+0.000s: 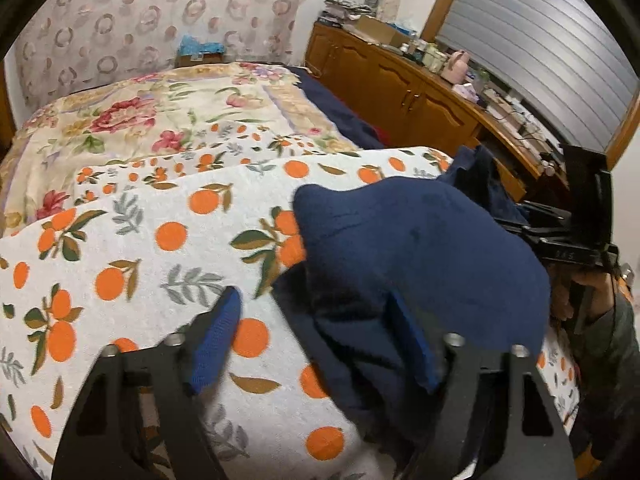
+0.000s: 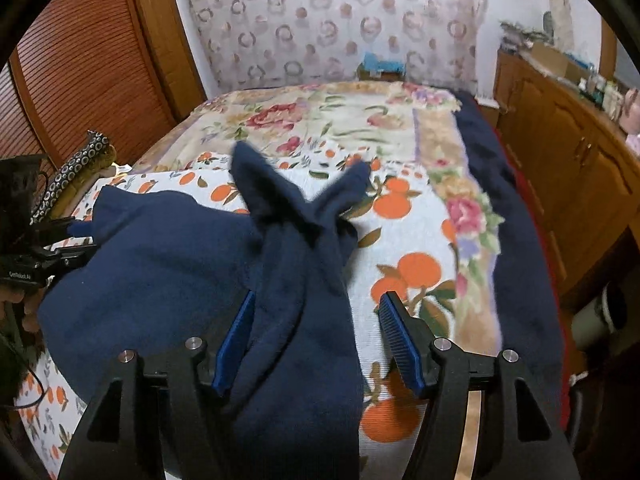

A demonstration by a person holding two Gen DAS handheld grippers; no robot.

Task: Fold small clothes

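Note:
A small navy blue fleece garment (image 1: 420, 248) lies bunched on the orange-print blanket (image 1: 160, 248) on the bed. My left gripper (image 1: 316, 320) is open, its right finger against the garment's edge, its left finger over bare blanket. In the right wrist view the garment (image 2: 160, 264) spreads left and a folded part with two pointed ends (image 2: 296, 200) runs between the fingers. My right gripper (image 2: 320, 316) is open around that part. The other gripper shows at the left edge (image 2: 36, 256).
A floral quilt (image 2: 320, 120) covers the far bed. A dark blue blanket (image 2: 516, 240) runs along its right side. A wooden cabinet (image 1: 400, 92) with clutter stands on the right. A louvred wooden door (image 2: 88, 64) is at the left.

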